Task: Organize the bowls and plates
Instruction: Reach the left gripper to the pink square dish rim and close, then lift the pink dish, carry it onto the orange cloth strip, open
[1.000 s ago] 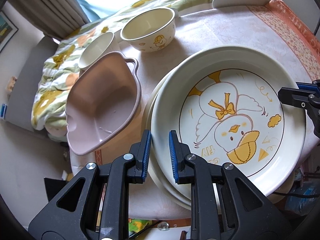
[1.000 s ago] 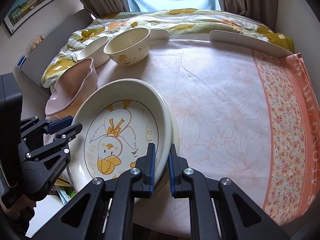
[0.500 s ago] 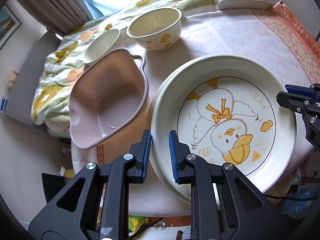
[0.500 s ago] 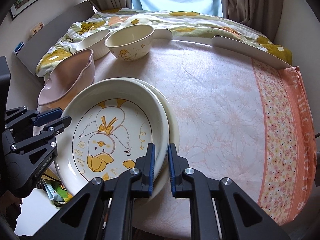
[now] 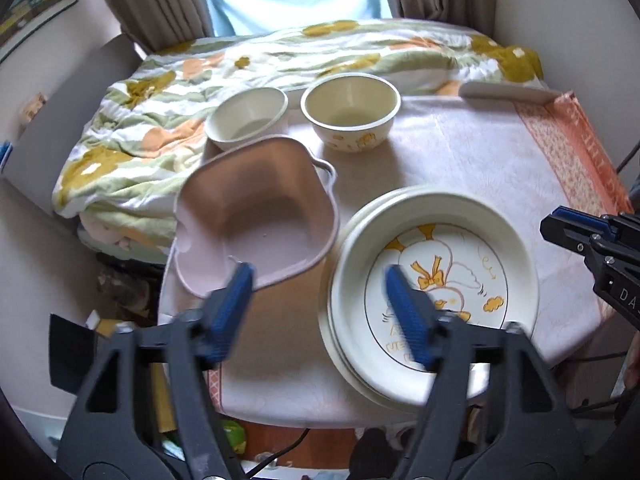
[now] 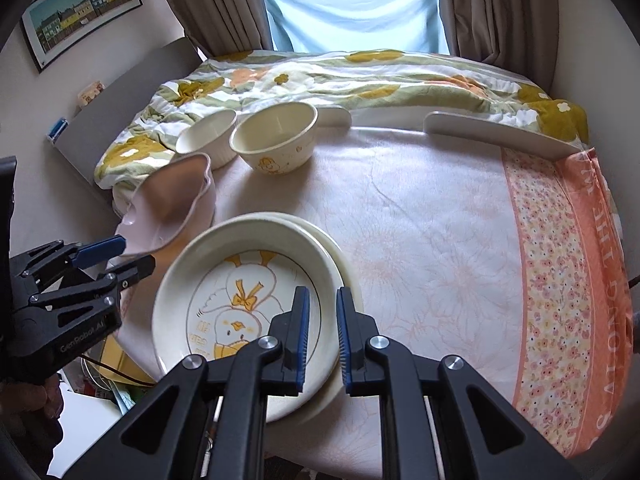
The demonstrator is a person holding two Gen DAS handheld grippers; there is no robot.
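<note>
A cream plate with a duck drawing (image 5: 436, 280) (image 6: 248, 292) lies stacked on another cream plate at the table's near left edge. A pink dish with handles (image 5: 256, 216) (image 6: 172, 204) sits left of it. Two cream bowls stand behind: a duck-printed one (image 5: 352, 116) (image 6: 276, 140) and a plain one (image 5: 248, 116) (image 6: 208, 136). My left gripper (image 5: 324, 312) is open wide, raised above the gap between pink dish and plates. My right gripper (image 6: 322, 332) is open, its jaws on either side of the plate's near rim without gripping it.
The table (image 6: 420, 216) has a floral cloth with an orange border at the right. A bed with a flowered quilt (image 6: 320, 76) lies behind it. A white rail (image 6: 500, 132) stands along the table's far edge. Clutter lies on the floor under the left edge.
Both grippers have opened and let go of the duck plate, which now rests on the plate below. Both have pulled back and up, the left one opening wide.
</note>
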